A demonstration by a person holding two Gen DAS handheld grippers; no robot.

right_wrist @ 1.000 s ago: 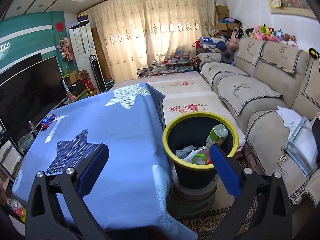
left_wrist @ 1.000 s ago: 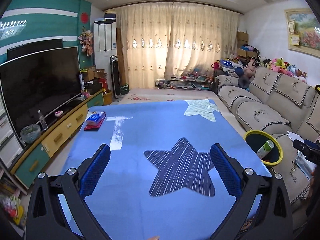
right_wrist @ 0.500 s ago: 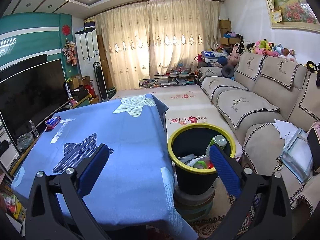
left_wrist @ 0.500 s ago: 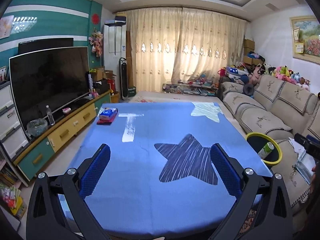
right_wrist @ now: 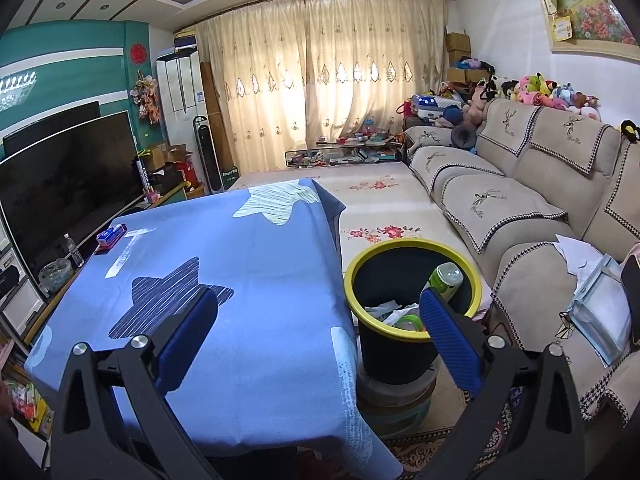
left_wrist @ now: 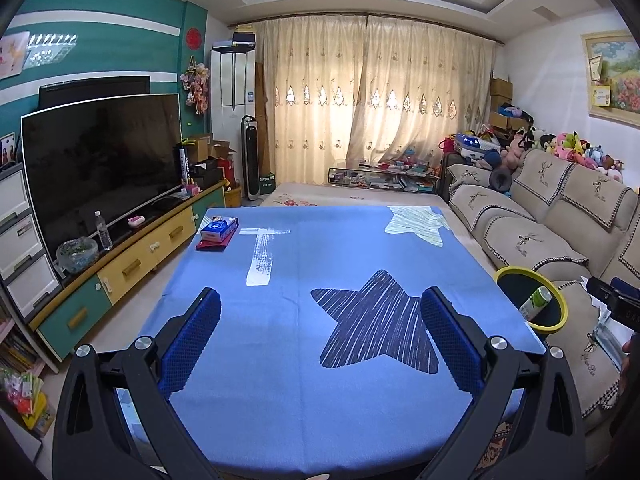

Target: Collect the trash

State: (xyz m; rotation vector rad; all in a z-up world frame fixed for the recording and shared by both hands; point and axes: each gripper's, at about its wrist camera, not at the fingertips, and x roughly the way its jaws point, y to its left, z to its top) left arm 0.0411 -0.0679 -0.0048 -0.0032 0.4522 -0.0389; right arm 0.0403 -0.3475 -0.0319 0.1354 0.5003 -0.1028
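A black trash bin with a yellow rim (right_wrist: 356,264) stands on a round stool right of the table; it holds a green can (right_wrist: 446,280) and crumpled white trash (right_wrist: 390,312). The bin also shows in the left wrist view (left_wrist: 560,300). My left gripper (left_wrist: 320,316) is open and empty above the near part of the blue star tablecloth (left_wrist: 320,248). My right gripper (right_wrist: 318,316) is open and empty, held above the table's right edge and the bin. A blue-and-white pack on a red item (left_wrist: 218,229) lies at the table's far left corner.
A beige sofa (right_wrist: 520,192) runs along the right, with papers and a plastic pouch (right_wrist: 600,312) on its near seat. A TV (left_wrist: 100,164) and low cabinet (left_wrist: 132,256) line the left wall. A patterned rug lies under the bin.
Both grippers have pulled back and risen, so the table and bin look farther away. Both stayed open and empty.
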